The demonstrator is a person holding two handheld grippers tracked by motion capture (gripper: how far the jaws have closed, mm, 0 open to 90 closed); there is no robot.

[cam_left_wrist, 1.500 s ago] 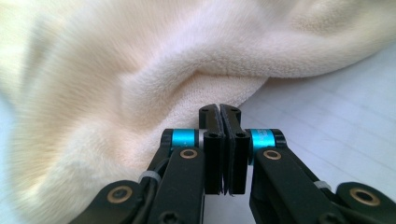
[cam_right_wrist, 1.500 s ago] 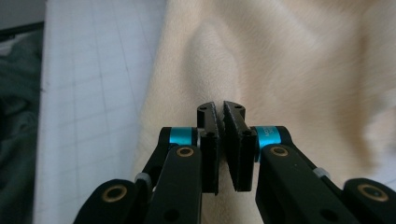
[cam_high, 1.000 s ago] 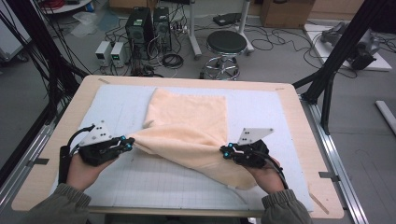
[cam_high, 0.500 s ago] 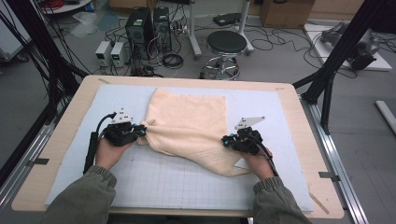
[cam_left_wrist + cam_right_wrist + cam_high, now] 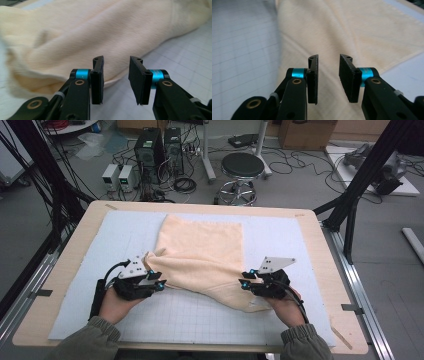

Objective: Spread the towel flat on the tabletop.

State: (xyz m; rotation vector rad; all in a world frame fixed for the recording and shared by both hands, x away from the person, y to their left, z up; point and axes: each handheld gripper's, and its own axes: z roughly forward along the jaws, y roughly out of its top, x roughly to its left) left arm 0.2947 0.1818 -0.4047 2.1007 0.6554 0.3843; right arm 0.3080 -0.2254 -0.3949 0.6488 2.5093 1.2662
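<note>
Cream towel (image 5: 202, 255) lies rumpled mid-counter (image 5: 80, 240), long axis running away from the person, left gripper (image 5: 159, 284) and right gripper (image 5: 243, 283) at its near corners, jaws just parted, gripping nothing.

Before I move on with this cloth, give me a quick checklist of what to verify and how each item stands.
1. Left tongs let go: ok, jaws just opened, nothing between them.
2. Right tongs let go: ok, jaws just opened, gap empty above the cloth.
3. Cloth on the mat: ok, all of it lies on the grid.
4. Fold flat: not ok, near edge is rumpled, with a corner poking out by the right tongs.
5. Far edge straight: ok.
6. Layers lined up underneath: cannot tell.
</note>
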